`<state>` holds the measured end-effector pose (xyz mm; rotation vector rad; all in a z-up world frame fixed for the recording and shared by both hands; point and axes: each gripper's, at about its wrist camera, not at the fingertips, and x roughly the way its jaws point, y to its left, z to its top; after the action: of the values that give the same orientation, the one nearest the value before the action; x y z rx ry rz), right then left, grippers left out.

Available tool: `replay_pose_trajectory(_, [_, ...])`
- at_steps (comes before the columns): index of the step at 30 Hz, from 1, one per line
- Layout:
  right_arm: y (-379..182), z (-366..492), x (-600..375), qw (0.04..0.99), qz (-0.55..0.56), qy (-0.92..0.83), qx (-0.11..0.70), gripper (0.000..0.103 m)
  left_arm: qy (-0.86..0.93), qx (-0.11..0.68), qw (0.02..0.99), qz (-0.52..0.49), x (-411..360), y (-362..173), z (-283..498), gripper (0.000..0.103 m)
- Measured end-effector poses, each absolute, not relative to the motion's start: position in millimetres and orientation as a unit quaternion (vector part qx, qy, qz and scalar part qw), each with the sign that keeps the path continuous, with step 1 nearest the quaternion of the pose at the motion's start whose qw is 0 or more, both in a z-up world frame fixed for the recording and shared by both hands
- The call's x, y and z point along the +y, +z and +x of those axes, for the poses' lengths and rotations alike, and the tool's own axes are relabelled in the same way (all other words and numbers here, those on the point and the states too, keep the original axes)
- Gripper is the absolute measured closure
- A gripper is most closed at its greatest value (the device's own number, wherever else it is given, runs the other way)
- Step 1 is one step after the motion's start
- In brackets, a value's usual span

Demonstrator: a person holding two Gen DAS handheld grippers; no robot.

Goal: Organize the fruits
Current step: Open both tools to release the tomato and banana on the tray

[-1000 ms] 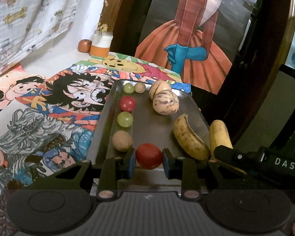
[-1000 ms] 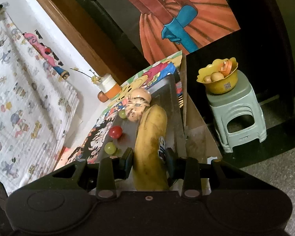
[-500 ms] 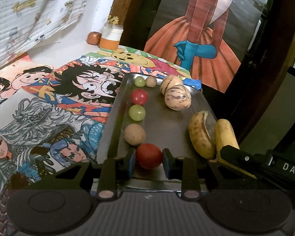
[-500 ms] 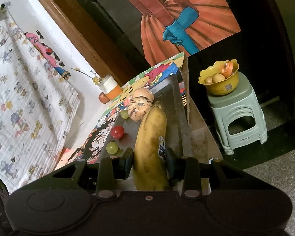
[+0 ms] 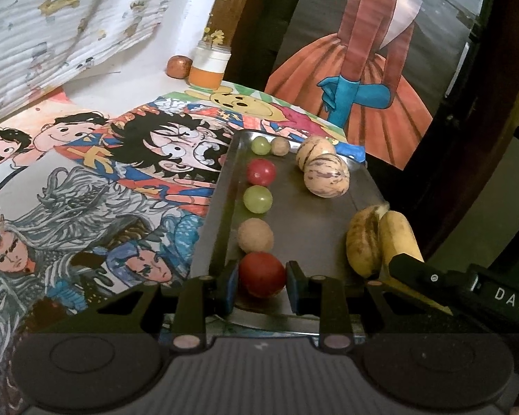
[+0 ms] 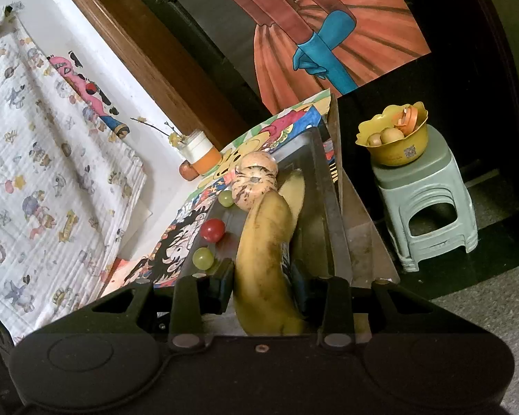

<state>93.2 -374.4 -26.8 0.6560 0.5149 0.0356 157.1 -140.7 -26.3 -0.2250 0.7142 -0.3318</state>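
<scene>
— red, glossy tomato (image 5: 261,278) is pinched in the left gripper (image 5: 261,282) at the near end of the steel tray (image 5: 328,238)'s fruit row.
— step?
— placing, i'd judge: set it down, let go. right gripper (image 6: 262,285) clamps a speckled, curved banana (image 6: 264,259) over the tray's right side.

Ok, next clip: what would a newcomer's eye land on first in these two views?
Probably the metal tray on bright cartoon drawings, with small round fruits lined along its left edge. At the near end of that line the left gripper is shut on a red tomato, while the right gripper clamps a spotted banana beside another banana at the tray's right side. Off the table, a yellow bowl of fruit sits on a pale green stool.
</scene>
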Motion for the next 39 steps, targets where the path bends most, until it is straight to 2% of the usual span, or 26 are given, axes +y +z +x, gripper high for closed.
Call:
replay_pose_trajectory(17, [-24, 87, -380, 0.910, 0.330, 0.016, 0.250, 0.063, -0.163, 0.342, 0.918, -0.117, -137, -23, 153, 0.071])
replay_pose_trajectory(23, [-17, 77, -380, 0.913, 0.330, 0.016, 0.241, 0.057, -0.160, 0.340, 0.918, -0.130, -131, -19, 147, 0.070])
replay_pose_trajectory(28, [-8, 67, -375, 0.920, 0.315, 0.017, 0.234, 0.047, -0.157, 0.328, 0.922, -0.135, -124, -12, 133, 0.060])
replay_pose_trajectory(30, [-4, 61, -372, 0.925, 0.302, 0.014, 0.230, 0.044, -0.154, 0.323, 0.924, -0.138, -120, -8, 127, 0.047])
replay_pose_trajectory(34, [3, 50, -363, 0.938, 0.268, 0.007, 0.222, 0.036, -0.138, 0.309, 0.930, -0.141, -109, 1, 116, 0.035])
replay_pose_trajectory(37, [8, 41, -356, 0.947, 0.238, 0.001, 0.214, 0.029, -0.124, 0.298, 0.936, -0.141, -100, 7, 106, 0.022])
replay_pose_trajectory(39, [11, 34, -351, 0.952, 0.223, -0.001, 0.210, 0.021, -0.116, 0.288, 0.941, -0.134, -94, 12, 99, 0.016])
